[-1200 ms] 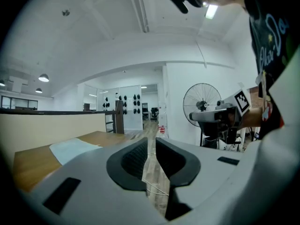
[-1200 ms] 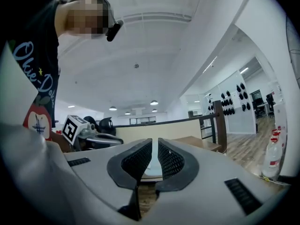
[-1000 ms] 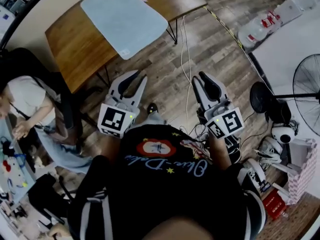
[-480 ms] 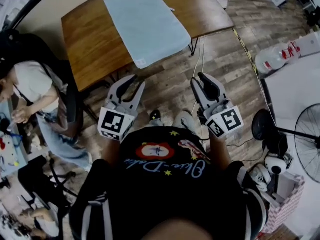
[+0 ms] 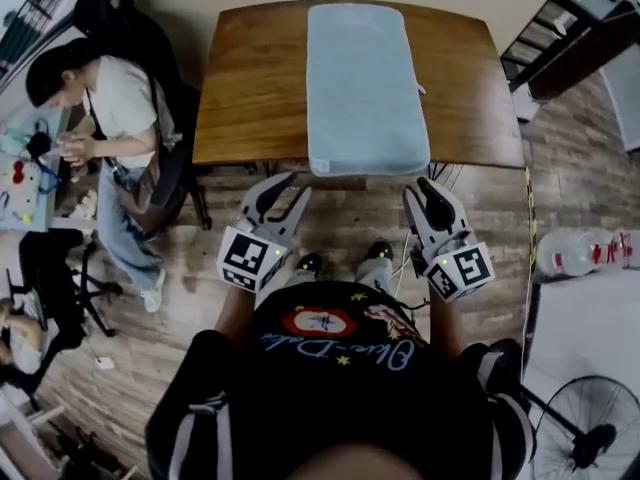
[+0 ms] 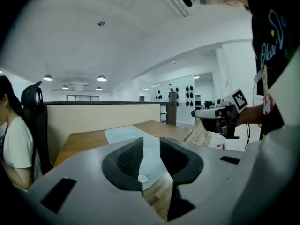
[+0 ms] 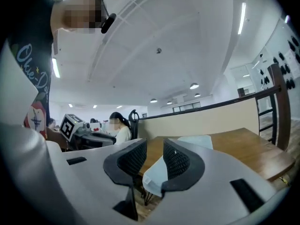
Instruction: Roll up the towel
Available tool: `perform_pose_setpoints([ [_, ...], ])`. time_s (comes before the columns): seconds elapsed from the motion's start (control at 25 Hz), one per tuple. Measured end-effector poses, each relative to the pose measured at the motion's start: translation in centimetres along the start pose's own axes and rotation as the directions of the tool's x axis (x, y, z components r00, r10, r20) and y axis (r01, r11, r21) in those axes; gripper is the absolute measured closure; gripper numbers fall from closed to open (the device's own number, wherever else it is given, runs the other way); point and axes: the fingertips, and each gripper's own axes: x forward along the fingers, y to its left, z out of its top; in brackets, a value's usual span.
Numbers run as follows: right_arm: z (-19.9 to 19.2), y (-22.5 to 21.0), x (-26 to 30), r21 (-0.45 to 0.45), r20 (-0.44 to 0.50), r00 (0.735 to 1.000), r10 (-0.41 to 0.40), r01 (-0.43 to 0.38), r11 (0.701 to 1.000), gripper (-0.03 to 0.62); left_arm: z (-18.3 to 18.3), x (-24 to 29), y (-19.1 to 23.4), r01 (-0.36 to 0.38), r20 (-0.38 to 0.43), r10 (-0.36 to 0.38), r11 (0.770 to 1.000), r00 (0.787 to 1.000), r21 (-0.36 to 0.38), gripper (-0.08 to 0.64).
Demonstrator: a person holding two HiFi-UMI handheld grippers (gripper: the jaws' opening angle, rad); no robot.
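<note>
Looking down from my head, the light blue towel [image 5: 365,88] lies flat along the wooden table [image 5: 250,88], its near end just over the edge. My left gripper [image 5: 285,193] and right gripper [image 5: 428,190] hang short of that edge, over the floor.

In the left gripper view my jaws are opening on nothing, with the towel [image 6: 124,134] ahead.

In the right gripper view my jaws are also opening and empty, with the towel's corner [image 7: 154,175] beyond them.

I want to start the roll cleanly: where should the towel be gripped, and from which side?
Probably its near short edge, at both corners, from the person's side: the towel lies flat and lengthwise, that edge overhanging the table. Left claw and right claw, both opening and empty, face it.
</note>
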Motion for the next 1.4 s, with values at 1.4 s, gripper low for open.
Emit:
perform_pose_setpoints([
  [1.4, -20.3, -16.6, -0.1, 0.214, -0.366, 0.902, 0.229, -0.158, 0.964, 0.441, -19.6, 10.6, 0.6, -0.314, -0.354, 0.223, 0.922, 0.908, -0.226, 0.321],
])
